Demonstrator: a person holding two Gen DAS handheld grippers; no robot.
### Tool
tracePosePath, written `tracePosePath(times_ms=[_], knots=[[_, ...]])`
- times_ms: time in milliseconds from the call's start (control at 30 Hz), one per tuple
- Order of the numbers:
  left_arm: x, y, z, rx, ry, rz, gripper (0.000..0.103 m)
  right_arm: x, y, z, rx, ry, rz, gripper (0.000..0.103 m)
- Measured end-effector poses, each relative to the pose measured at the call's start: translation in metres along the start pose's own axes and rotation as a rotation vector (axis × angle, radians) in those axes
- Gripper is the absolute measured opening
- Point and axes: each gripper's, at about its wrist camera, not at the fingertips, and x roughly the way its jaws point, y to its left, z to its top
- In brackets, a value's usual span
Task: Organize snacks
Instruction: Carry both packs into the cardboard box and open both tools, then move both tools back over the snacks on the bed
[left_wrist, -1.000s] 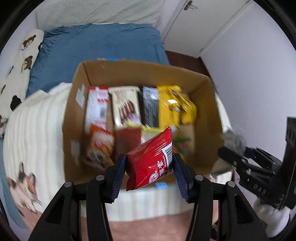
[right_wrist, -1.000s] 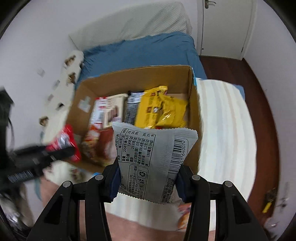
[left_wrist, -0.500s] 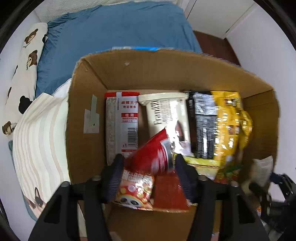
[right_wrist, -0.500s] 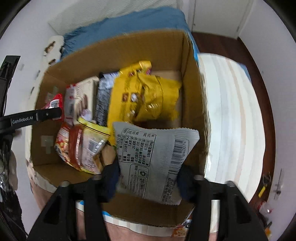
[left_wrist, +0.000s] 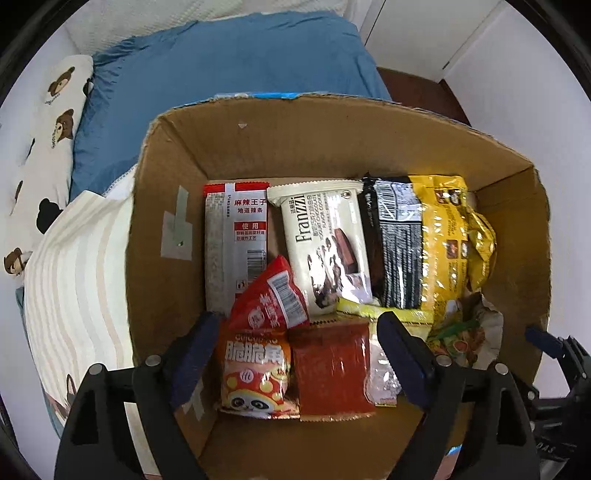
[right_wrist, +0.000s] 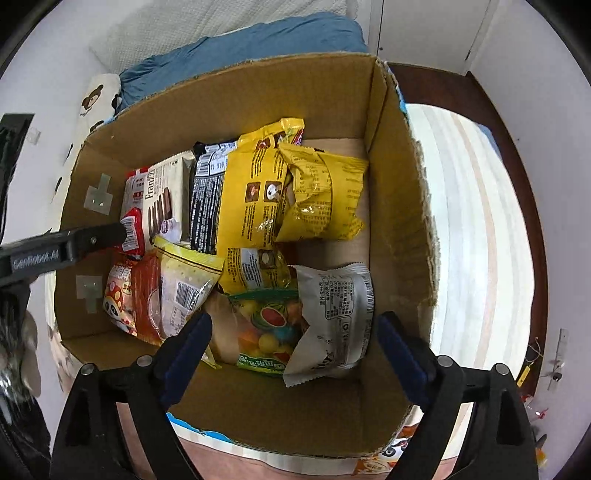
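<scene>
Cardboard box (left_wrist: 332, 147) holds both packets: your left tongs (left_wrist: 295, 347), spread and released, hang just behind the red packet (left_wrist: 269, 299); your right tongs (right_wrist: 291, 343), equally slack, behind the grey packet (right_wrist: 332, 317).

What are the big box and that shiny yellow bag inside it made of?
The box looks like plain brown corrugated cardboard, matte, with ragged torn edges. The yellow bag seems to be glossy plastic or foil film: it crinkles and throws bright glints.
</scene>
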Motion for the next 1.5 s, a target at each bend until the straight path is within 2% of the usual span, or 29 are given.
tracePosePath(times_ms=[133,300,667,900,1133,1233,1300,1333,1500], knots=[[-0.02,-0.005,-0.024,0.006,-0.088,-0.007,0.087,-0.014,0.004,-0.006,0.01,-0.048,0.006,0.093],[-0.052,-0.01,-0.063,0.009,-0.221,0.044,0.087,-0.029,0.016,-0.02,0.01,-0.119,-0.003,0.093],[-0.121,-0.01,-0.122,-0.011,-0.422,0.085,0.087,-0.081,0.04,-0.069,-0.014,-0.287,-0.035,0.093],[-0.153,-0.012,-0.158,-0.013,-0.503,0.078,0.087,-0.12,0.049,-0.105,-0.022,-0.385,-0.045,0.093],[-0.167,-0.016,-0.188,-0.015,-0.547,0.078,0.087,-0.144,0.049,-0.142,-0.009,-0.427,-0.015,0.093],[-0.164,-0.018,-0.2,-0.012,-0.548,0.079,0.087,-0.146,0.04,-0.154,0.025,-0.424,0.031,0.094],[-0.154,-0.021,-0.209,0.001,-0.524,0.056,0.091,-0.143,0.028,-0.163,0.063,-0.418,0.051,0.1],[-0.149,-0.022,-0.212,0.004,-0.509,0.044,0.102,-0.141,0.021,-0.167,0.081,-0.413,0.058,0.101],[-0.103,-0.032,-0.226,-0.002,-0.408,0.022,0.103,-0.112,-0.035,-0.185,0.208,-0.35,0.044,0.101]])
